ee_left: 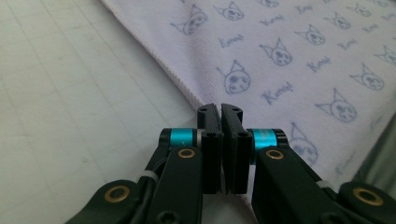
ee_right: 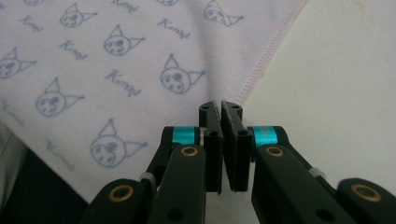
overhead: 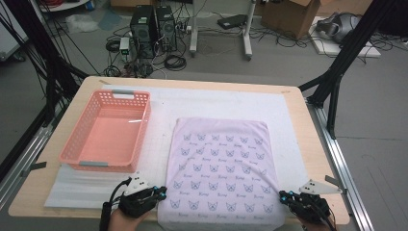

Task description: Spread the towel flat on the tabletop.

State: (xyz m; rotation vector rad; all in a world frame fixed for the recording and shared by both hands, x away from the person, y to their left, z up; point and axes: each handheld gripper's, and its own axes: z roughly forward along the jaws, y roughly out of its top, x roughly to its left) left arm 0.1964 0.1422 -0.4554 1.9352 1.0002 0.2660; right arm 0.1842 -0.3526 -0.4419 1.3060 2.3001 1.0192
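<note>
A pale lilac towel (overhead: 221,163) printed with small cat faces lies spread flat on a white mat (overhead: 216,101). My left gripper (overhead: 161,192) is at the towel's near left edge. In the left gripper view its jaws (ee_left: 220,108) are closed together right on the hem of the towel (ee_left: 289,56). My right gripper (overhead: 284,195) is at the near right edge, where a crease in the cloth runs toward it. In the right gripper view the stitched hem of the towel (ee_right: 116,56) runs into the closed tips (ee_right: 221,105).
An empty pink plastic basket (overhead: 77,130) stands on the mat left of the towel. The wooden table (overhead: 310,144) ends just right of the mat. On the floor beyond the table are computer towers (overhead: 153,29), cables and boxes.
</note>
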